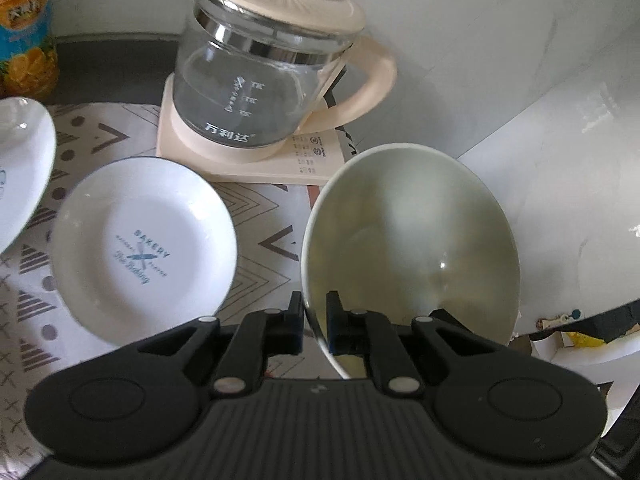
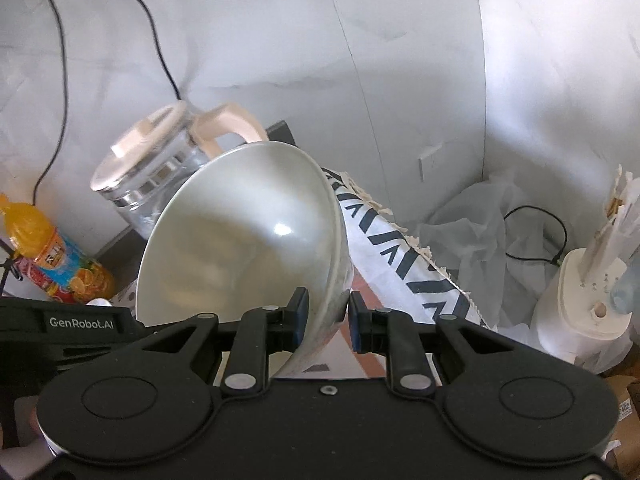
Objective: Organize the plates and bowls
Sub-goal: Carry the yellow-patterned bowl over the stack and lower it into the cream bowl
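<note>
Bowl (image 1: 412,248) tilted, mouth toward cameras; left gripper (image 1: 315,320) and right gripper (image 2: 326,316) both clamp its rim.

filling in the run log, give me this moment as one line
left gripper: shut on bowl rim | right gripper: shut on bowl rim | bowl: tilted, lifted | plate: on mat | kettle: behind

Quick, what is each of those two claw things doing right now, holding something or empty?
Left gripper: closed on the rim of the pale bowl, which is tilted.
Right gripper: closed on the rim of a pale bowl, also tilted.
</note>
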`<action>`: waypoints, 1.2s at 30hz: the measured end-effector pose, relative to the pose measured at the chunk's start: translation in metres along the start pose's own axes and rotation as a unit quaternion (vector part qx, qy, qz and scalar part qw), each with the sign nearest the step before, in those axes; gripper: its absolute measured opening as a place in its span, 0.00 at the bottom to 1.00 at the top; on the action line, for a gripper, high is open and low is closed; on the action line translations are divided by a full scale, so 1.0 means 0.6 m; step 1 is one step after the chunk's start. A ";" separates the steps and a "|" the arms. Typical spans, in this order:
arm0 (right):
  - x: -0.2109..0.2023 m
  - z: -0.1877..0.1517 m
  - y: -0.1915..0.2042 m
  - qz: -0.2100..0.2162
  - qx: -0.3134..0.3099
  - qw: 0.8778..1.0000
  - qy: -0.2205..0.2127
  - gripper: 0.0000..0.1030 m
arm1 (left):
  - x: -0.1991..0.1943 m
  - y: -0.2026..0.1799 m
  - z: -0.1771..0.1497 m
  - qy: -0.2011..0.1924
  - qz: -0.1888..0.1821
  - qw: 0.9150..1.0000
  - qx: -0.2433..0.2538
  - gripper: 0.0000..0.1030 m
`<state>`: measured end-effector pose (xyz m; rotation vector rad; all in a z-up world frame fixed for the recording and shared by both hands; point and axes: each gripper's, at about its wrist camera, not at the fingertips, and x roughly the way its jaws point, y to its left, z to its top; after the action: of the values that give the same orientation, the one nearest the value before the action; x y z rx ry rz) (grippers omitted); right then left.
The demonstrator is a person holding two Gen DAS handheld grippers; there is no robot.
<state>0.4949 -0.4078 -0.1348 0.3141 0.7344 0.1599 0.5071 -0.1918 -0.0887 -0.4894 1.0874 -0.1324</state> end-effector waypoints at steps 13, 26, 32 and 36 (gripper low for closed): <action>-0.064 -0.081 0.045 -0.005 0.008 1.000 -0.004 0.20 | -0.079 0.047 -0.063 -0.007 -0.009 1.000 0.004 0.08; -0.075 -0.147 0.063 -0.011 0.003 1.000 0.028 0.20 | -0.090 0.093 -0.114 0.020 0.013 1.000 -0.010 0.09; -0.072 -0.161 0.081 -0.010 -0.021 0.999 0.034 0.21 | -0.086 0.112 -0.128 0.031 0.027 0.999 -0.021 0.09; -0.070 -0.159 0.090 -0.009 -0.032 0.999 0.037 0.22 | -0.087 0.119 -0.133 0.036 0.031 0.999 -0.026 0.10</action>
<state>0.3976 -0.3462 -0.1570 0.2410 0.8029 0.1781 0.4037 -0.1360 -0.1076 -0.5006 1.1770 -0.0681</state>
